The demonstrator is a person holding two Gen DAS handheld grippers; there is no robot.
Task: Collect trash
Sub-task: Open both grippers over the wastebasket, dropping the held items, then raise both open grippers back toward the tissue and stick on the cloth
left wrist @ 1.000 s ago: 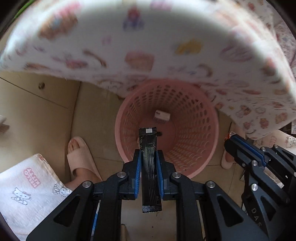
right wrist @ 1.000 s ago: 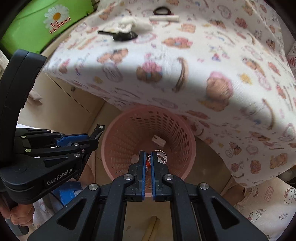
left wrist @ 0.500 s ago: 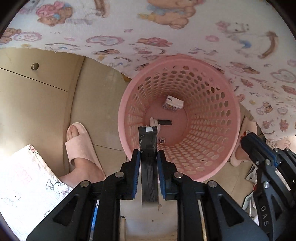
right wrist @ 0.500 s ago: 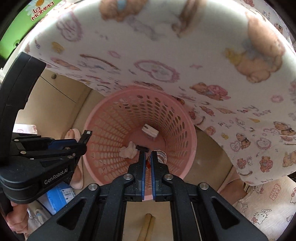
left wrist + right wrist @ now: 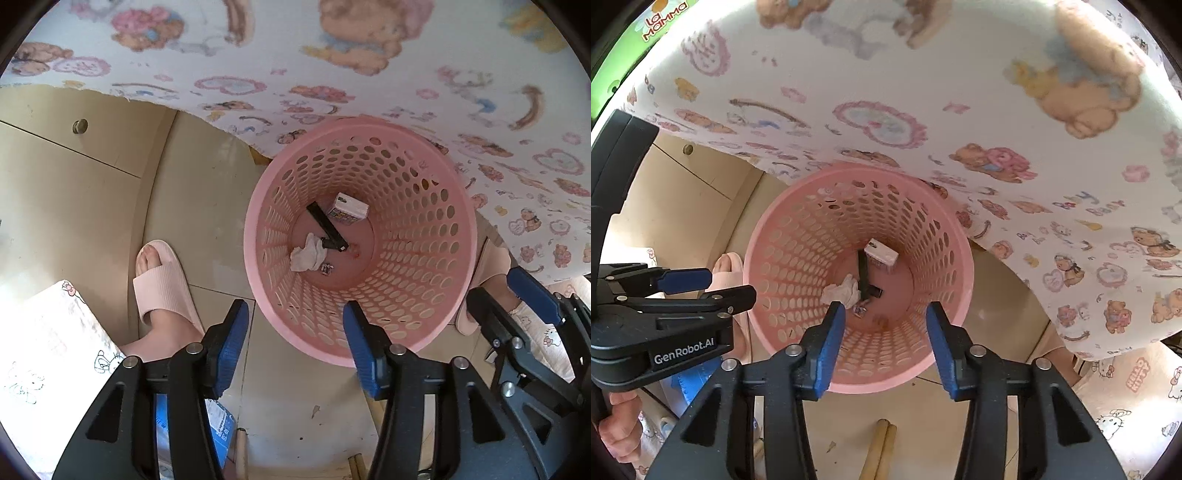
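Observation:
A pink perforated waste basket [image 5: 424, 280] stands on the floor under the table edge; it also shows in the right wrist view [image 5: 798, 266]. Inside lie a black wrapper strip [image 5: 327, 227], a small white carton [image 5: 351, 209], a crumpled white tissue [image 5: 308, 254] and small scraps. The same wrapper [image 5: 863, 275], carton [image 5: 881, 254] and tissue [image 5: 842, 291] show in the right wrist view. My left gripper [image 5: 295, 343] is open and empty above the basket's near rim. My right gripper [image 5: 884, 339] is open and empty over the basket.
A tablecloth with bear prints [image 5: 332, 74] overhangs the basket [image 5: 960, 110]. The person's foot in a pink slipper [image 5: 159, 280] stands left of the basket. Beige cabinet doors [image 5: 74, 177] are at left. Wooden sticks [image 5: 879, 450] lie on the floor.
Both grippers have opened. The black wrapper left my left gripper and now lies in the basket bottom. A small item held by the right gripper has also dropped in.

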